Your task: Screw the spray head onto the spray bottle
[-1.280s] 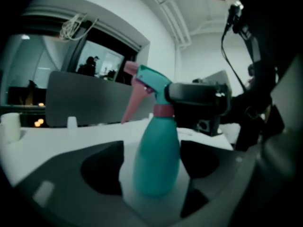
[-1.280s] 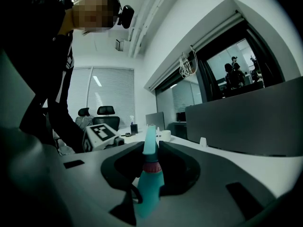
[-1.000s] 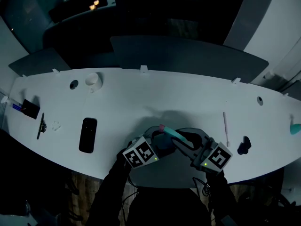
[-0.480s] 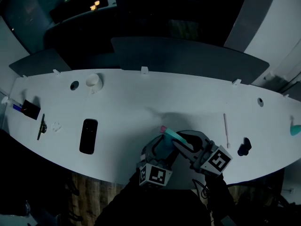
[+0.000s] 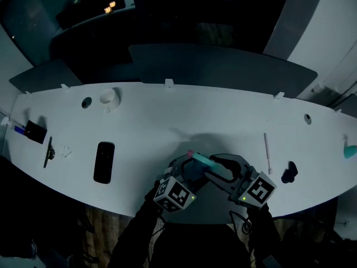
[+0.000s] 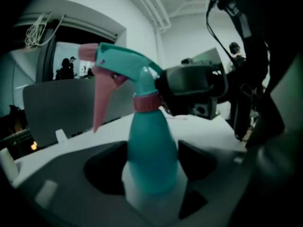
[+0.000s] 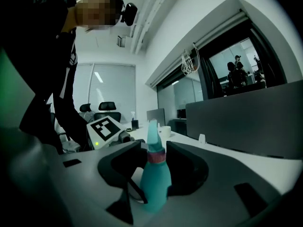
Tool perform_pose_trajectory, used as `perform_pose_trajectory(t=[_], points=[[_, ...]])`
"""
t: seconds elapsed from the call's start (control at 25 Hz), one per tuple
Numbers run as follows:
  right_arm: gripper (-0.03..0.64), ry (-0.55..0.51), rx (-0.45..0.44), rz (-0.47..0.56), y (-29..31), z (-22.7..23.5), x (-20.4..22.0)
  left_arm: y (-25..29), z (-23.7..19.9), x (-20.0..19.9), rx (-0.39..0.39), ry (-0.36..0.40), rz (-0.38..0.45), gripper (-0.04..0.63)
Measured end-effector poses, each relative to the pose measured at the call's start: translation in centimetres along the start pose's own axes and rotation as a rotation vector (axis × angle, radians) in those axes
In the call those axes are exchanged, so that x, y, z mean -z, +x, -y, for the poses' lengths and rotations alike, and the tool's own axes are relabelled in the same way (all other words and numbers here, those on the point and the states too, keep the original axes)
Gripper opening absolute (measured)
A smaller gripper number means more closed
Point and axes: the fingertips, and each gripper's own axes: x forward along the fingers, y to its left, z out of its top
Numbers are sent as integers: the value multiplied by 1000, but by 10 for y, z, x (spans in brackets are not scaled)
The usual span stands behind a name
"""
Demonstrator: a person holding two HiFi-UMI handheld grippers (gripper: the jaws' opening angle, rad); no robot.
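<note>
A teal spray bottle with a pink collar and a teal spray head with a pink trigger stands between my left gripper's jaws, which press on its body. In the head view the bottle is above the table's near edge, with the left gripper and the right gripper on either side of it. My right gripper has its jaws around the collar. They are opening and stand just off it.
On the white table lie a black phone, a white cup, a white stick, a small black object and a black box. A teal object shows at the right edge.
My left gripper's marker cube swung down toward the person and has come partly back up. The bottle and the right gripper stay in place.
</note>
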Motion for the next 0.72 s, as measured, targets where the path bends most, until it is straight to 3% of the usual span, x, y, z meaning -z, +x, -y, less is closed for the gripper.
perform_pose_trajectory(t=[0.28,0.44,0.72], points=[[143,-32,49,-57,7,7,13,0,0,2,-15,8,-8,342],[140,-58,33,-42,7,6,12,0,1,3,-26,15,-13,342],[138,-86,86,-27,8,4,3,1,-1,4,-43,1,-22,341]])
